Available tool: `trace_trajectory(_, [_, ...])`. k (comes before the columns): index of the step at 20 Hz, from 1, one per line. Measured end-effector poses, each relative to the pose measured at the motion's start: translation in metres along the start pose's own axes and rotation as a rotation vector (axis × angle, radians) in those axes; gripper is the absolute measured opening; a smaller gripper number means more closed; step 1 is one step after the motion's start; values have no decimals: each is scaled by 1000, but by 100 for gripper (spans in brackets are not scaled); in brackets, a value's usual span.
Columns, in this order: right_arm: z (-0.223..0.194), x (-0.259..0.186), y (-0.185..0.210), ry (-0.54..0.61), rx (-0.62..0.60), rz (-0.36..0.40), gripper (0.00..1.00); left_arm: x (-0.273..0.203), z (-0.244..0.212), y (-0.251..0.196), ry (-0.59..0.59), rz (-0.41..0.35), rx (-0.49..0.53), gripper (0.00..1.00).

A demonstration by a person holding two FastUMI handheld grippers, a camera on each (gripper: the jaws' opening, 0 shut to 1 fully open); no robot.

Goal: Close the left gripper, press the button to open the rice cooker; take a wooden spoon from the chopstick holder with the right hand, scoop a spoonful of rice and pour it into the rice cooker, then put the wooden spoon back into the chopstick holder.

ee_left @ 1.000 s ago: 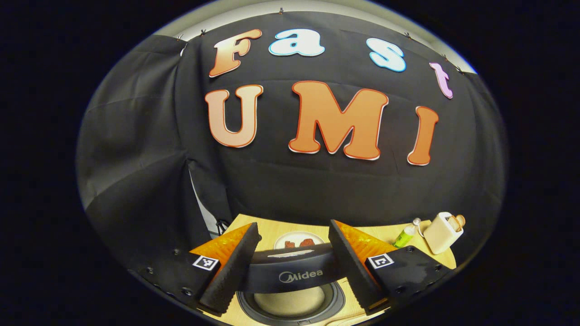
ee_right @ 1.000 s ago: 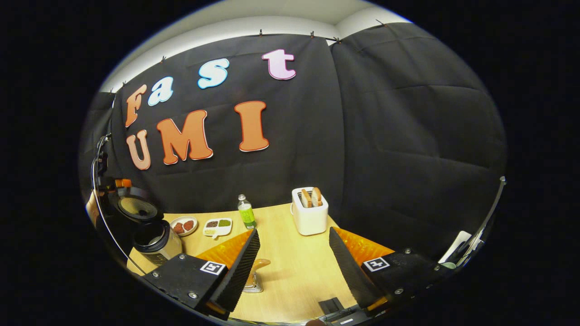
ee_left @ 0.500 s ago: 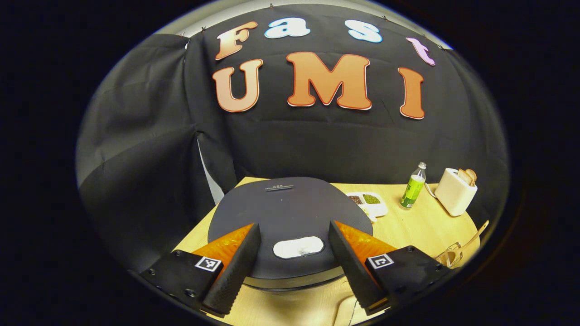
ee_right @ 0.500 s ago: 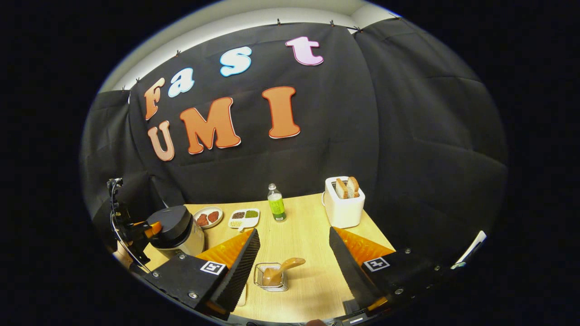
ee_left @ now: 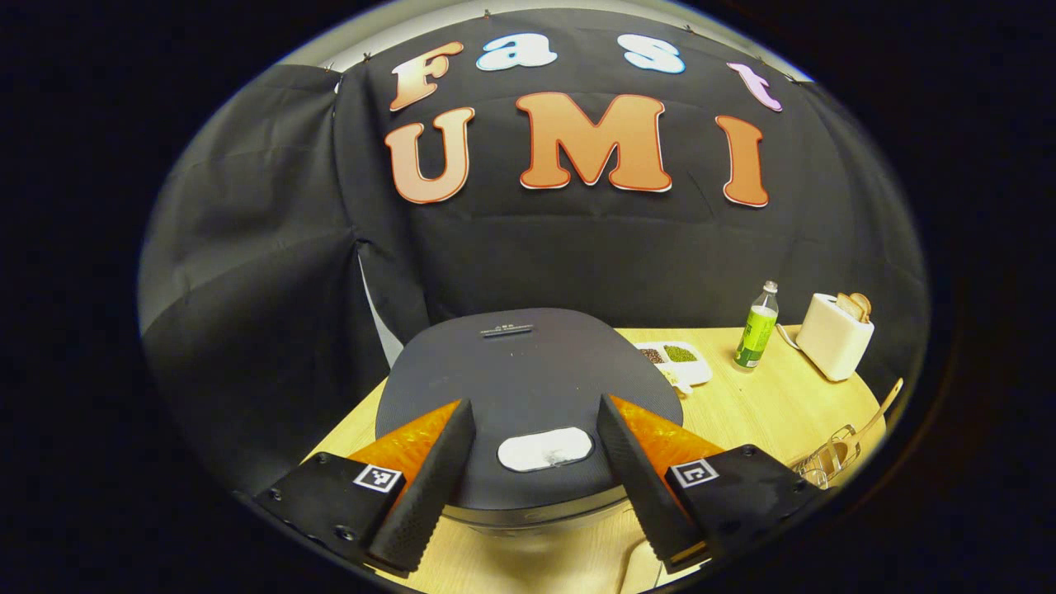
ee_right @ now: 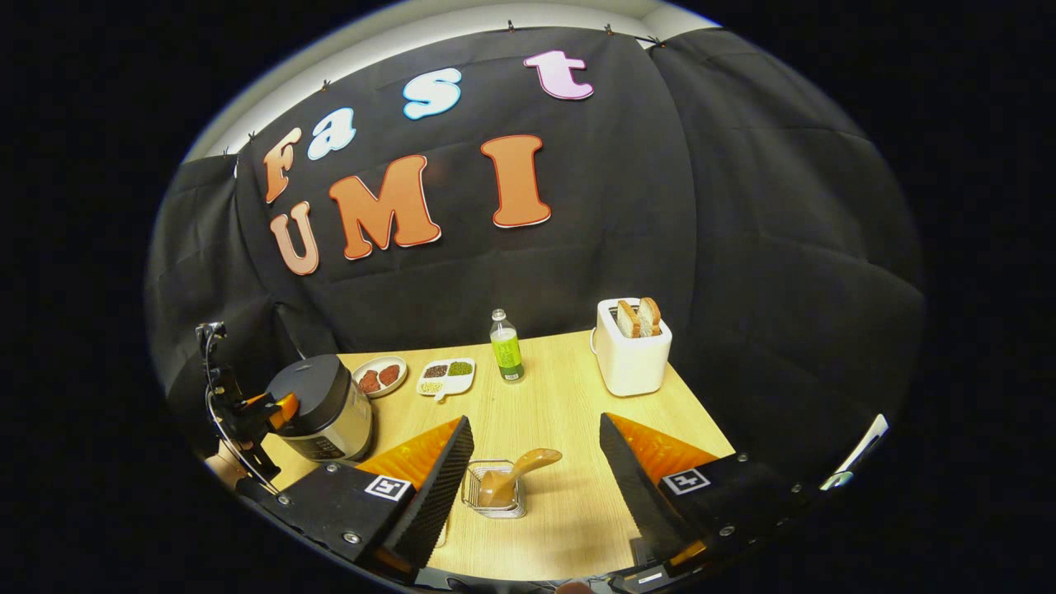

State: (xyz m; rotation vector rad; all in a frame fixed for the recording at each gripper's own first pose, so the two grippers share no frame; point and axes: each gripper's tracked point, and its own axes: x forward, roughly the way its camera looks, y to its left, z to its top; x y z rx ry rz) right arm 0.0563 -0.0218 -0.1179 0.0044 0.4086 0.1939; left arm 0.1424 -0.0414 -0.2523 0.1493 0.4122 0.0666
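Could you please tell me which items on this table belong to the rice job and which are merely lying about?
Belonging to the job:
- dark round-lidded rice cooker, lid shut
- wooden spoon
- wire chopstick holder holding it

Lying about:
- white toaster with bread
- green-labelled bottle
- white divided dish
- small round plate

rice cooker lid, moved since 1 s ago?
Yes. The rice cooker lid now lies shut on the pot beside the plate; a second ago it stood open above it.
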Motion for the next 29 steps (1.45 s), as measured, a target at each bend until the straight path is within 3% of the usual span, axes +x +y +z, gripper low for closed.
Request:
trace_trajectory(3, [15, -1, -2, -42, -18, -14, 95, -20, 10, 0, 87, -22, -15, 94])
trace_trajectory(4, [21, -2, -3, -58, -20, -18, 95, -29, 34, 3, 50, -31, -30, 94])
trace_trajectory(5, [28, -3, -3, -75, -24, -21, 95, -44, 60, 11, 6, -28, -28, 100])
trace_trajectory(6, [34, -4, -3, -90, -29, -24, 95, -57, 89, 18, -36, -25, -30, 94])
trace_trajectory(7, [41, -6, -4, -105, -37, -26, 95, -72, 111, 24, -74, -30, -38, 100])
trace_trajectory(9, [55, -12, -4, -133, -59, -31, 95, -105, 146, 36, -148, -38, -55, 94])
trace_trajectory(12, [83, -21, -5, -191, -104, -48, 95, -154, 199, 59, -240, -37, -66, 94])
trace_trajectory(13, [94, -25, -5, -216, -121, -58, 95, -171, 212, 69, -272, -25, -68, 100])
trace_trajectory(14, [104, -30, -4, -242, -135, -65, 95, -188, 227, 80, -306, -12, -70, 93])
trace_trajectory(16, [125, -39, 2, -292, -150, -68, 95, -218, 247, 99, -355, 15, -70, 93])
trace_trajectory(20, [151, -54, 18, -366, -142, -49, 95, -252, 263, 123, -414, 40, -86, 93])
trace_trajectory(21, [152, -54, 22, -371, -142, -45, 100, -253, 261, 128, -415, 44, -93, 93])
trace_trajectory(22, [150, -54, 24, -371, -144, -43, 95, -251, 257, 133, -410, 55, -96, 94])
trace_trajectory(29, [137, -46, 50, -350, -138, -30, 95, -240, 234, 158, -376, 101, -74, 100])
